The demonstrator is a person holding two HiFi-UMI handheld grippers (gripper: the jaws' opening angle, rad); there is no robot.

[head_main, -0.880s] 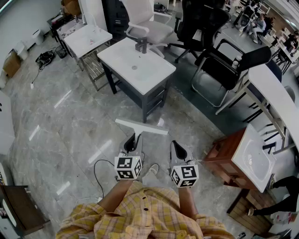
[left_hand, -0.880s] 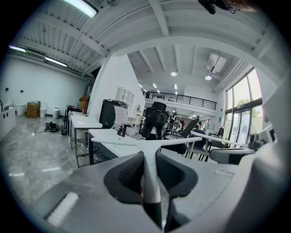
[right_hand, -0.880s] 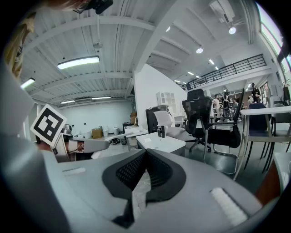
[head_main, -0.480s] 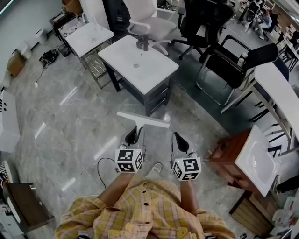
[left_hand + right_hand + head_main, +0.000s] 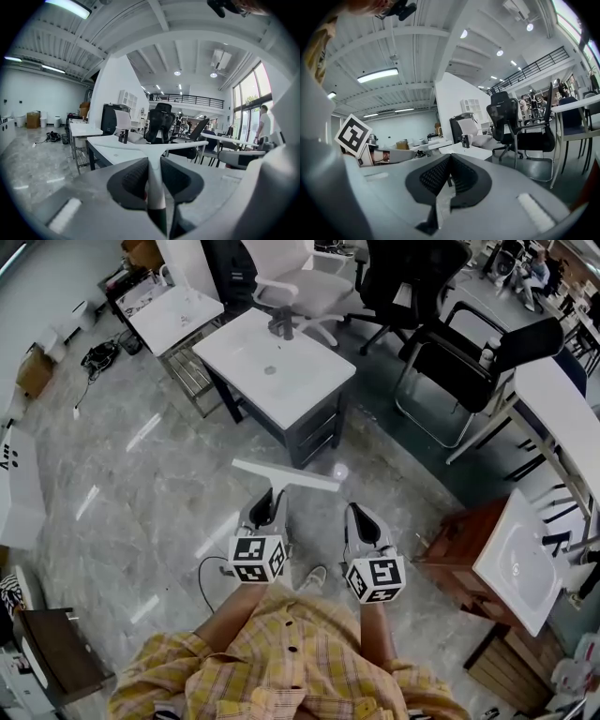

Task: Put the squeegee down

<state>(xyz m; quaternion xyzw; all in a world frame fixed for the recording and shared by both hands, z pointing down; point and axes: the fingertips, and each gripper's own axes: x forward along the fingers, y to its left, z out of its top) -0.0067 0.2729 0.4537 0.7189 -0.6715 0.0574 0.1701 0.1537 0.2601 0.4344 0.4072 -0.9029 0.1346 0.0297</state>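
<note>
A white squeegee (image 5: 286, 475) with a long flat blade is held out level over the grey marble floor. Its handle (image 5: 154, 187) runs back between the dark pads of my left gripper (image 5: 265, 513), which is shut on it. In the left gripper view the blade (image 5: 161, 147) spans across in front of the jaws. My right gripper (image 5: 362, 522) hangs beside it to the right, shut with nothing in it; in the right gripper view its pads (image 5: 440, 174) meet at the tip. A white sink table (image 5: 281, 381) stands a little ahead of the blade.
Behind the sink table are a white office chair (image 5: 300, 287) and black chairs (image 5: 469, 357). A second white table (image 5: 173, 315) stands at the far left. A wooden cabinet with a white basin (image 5: 511, 559) is at my right. A black cable (image 5: 200, 579) lies on the floor.
Both grippers and the squeegee sit slightly higher in the head view. The left gripper's hold on the handle is the same.
</note>
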